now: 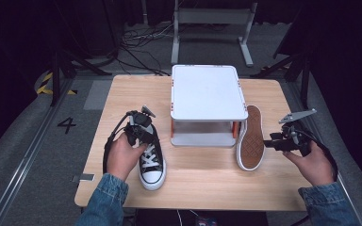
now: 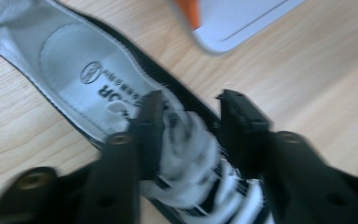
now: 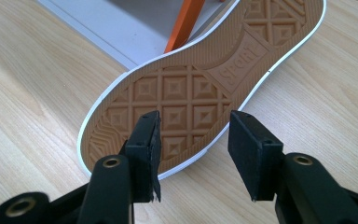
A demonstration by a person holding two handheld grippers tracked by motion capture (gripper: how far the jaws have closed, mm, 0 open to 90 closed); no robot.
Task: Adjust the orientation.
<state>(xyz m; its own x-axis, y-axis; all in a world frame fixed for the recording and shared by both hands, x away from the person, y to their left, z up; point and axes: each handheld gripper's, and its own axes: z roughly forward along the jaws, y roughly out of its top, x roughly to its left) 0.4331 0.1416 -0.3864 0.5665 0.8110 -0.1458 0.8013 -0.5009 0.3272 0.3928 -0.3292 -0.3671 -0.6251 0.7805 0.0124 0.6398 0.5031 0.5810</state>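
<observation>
A black canvas shoe [image 1: 153,170] with white laces stands upright on the table's left half, toe toward me. My left gripper [image 1: 145,140] hangs over its laced part; in the left gripper view its jaws stand apart astride the laces [image 2: 186,154], open, with the white insole [image 2: 74,65] beyond. The second shoe [image 1: 250,141] lies on its side against the right of the white stand, tan sole [image 3: 191,88] facing right. My right gripper [image 1: 269,142] is level with that sole, open [image 3: 193,128], and nothing sits between its jaws.
A white two-level stand [image 1: 207,92] with orange posts sits at the table's centre back, between the two shoes. Bare wooden tabletop [image 1: 202,188] lies in front of it. Beyond the table are a grey floor, cables and metal frames.
</observation>
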